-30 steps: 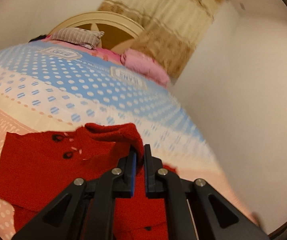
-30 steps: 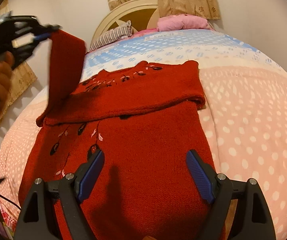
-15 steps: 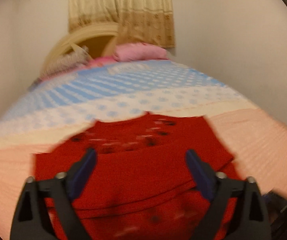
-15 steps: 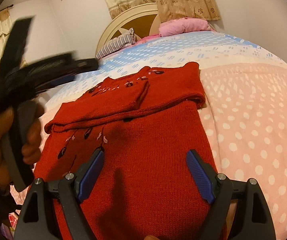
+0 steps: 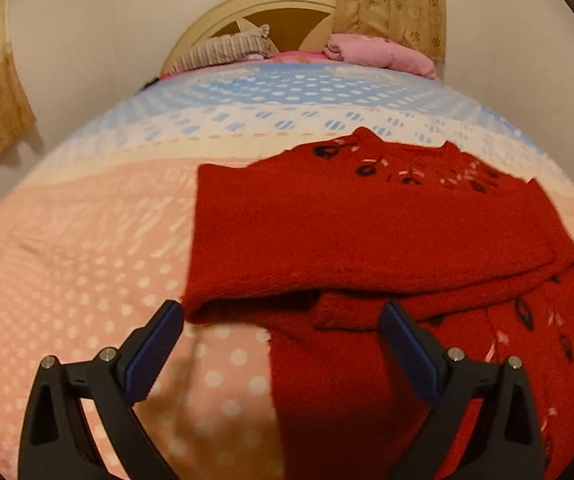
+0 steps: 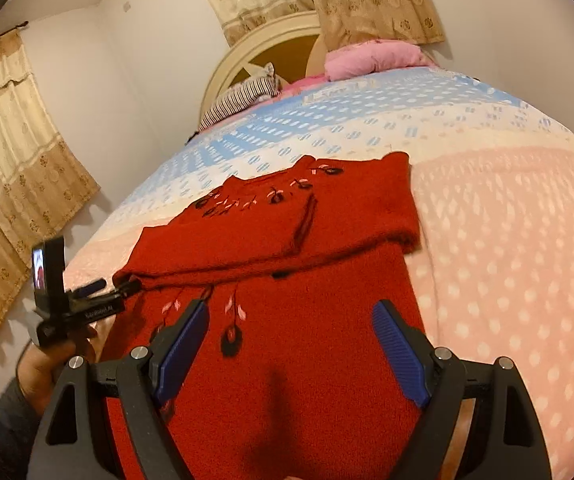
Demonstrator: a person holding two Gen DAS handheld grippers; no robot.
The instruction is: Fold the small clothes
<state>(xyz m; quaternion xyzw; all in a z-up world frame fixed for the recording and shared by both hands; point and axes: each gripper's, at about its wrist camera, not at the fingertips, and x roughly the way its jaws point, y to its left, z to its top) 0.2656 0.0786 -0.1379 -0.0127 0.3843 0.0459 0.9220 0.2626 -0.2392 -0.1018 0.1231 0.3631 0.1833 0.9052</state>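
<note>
Left wrist view: left tongs [image 5: 281, 350] spread wide at lower centre of frame, nothing between the blue pads, hovering over the lower left edge of the red sweater [image 5: 367, 232]. Sweater lying flat on the bed [image 5: 87, 240], occupying centre and right of frame, both sleeves folded across the chest, embroidered neckline toward the upper right. Pink dotted bedspread visible at left; pink pillow [image 5: 379, 54] and striped pillow [image 5: 223, 50] at top against the headboard [image 5: 263, 4].

Right wrist view: right tongs [image 6: 289, 354] likewise spread wide at lower centre, gripping nothing, positioned above the sweater [image 6: 287, 320] body near its hem. Folded sleeves noted across centre of frame, one overlapping the other. Left tongs [image 6: 105, 286] seen at middle left, held in the left hand [image 6: 47, 364], tips at the sweater's left edge; contact could not be determined. Curtains [image 6: 11, 168] at left of frame.
</note>
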